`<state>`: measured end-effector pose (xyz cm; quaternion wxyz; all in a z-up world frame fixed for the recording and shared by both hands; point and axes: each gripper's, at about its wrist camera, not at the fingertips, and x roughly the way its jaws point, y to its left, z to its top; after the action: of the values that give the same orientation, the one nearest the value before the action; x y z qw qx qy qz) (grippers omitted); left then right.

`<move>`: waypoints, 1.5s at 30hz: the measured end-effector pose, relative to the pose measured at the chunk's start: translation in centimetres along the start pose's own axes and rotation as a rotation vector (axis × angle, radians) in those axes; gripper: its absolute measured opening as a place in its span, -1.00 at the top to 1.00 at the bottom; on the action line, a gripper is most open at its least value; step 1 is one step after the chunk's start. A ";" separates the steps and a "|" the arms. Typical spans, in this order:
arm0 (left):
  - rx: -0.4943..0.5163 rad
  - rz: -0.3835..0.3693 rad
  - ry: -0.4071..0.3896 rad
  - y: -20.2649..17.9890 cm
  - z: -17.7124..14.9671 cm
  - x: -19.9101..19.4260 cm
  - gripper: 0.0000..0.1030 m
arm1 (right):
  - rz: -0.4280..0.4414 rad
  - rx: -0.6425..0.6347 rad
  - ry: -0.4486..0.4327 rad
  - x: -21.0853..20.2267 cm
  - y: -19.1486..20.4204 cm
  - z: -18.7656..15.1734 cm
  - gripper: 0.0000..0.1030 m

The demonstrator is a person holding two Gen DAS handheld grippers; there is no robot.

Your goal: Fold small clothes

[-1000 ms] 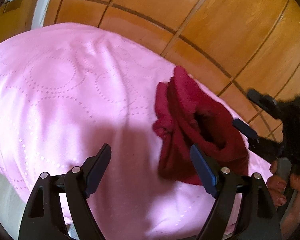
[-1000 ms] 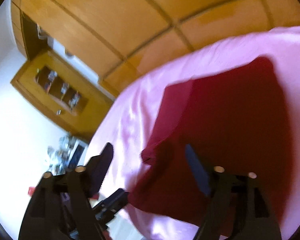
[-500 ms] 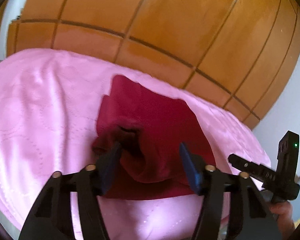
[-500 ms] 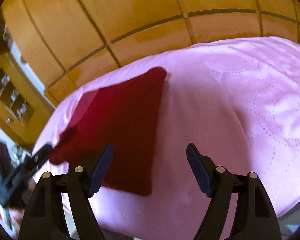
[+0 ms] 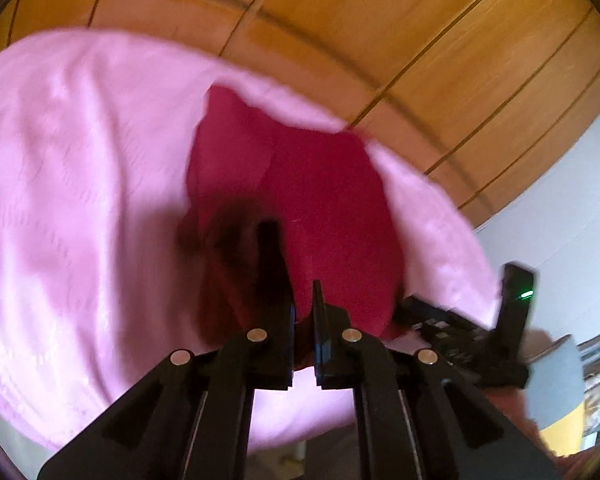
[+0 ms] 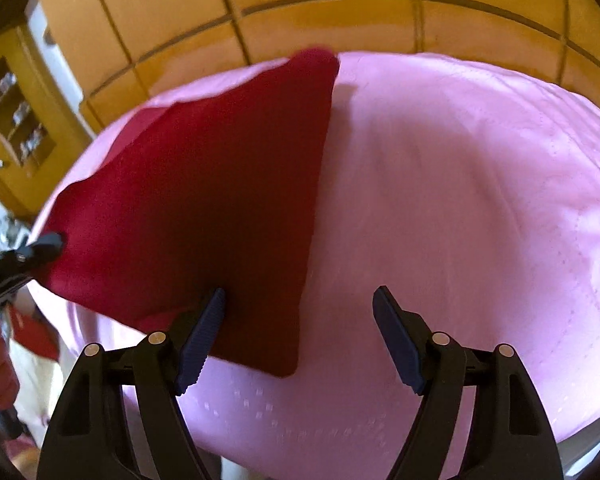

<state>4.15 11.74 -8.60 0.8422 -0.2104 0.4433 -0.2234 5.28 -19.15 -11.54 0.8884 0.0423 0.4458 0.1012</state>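
Crimson cloth (image 6: 204,200) on pink bedspread (image 6: 460,200) — left tool (image 5: 296,280) clamped on its edge, right tool (image 6: 298,304) apart — wooden panelling (image 6: 300,4) behind.

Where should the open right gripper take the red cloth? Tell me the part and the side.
Probably the near corner of the red cloth, approached from the pink sheet side. That corner lies flat and free between the open fingers of the right gripper. The left gripper already pinches the opposite corner.
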 end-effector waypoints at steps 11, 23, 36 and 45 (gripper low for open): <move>0.025 0.065 -0.072 0.7 -1.8 0.4 0.49 | 0.023 0.016 -0.056 -1.3 -0.8 -0.3 -0.63; 0.282 0.180 -0.250 -6.7 3.8 -0.5 0.13 | -0.023 0.156 -0.161 -3.3 -3.7 5.5 -0.80; 0.352 0.323 -0.057 -3.3 8.0 9.2 0.06 | -0.141 0.075 -0.098 4.4 -0.7 11.6 -0.85; 0.338 0.278 -0.111 -2.0 7.6 10.8 0.06 | -0.164 0.112 -0.118 7.9 -2.0 10.5 -0.93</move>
<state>15.62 5.23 -10.63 0.9113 -0.0151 0.3771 -0.1643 18.53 -19.28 -11.75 0.9147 0.0612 0.3995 0.0005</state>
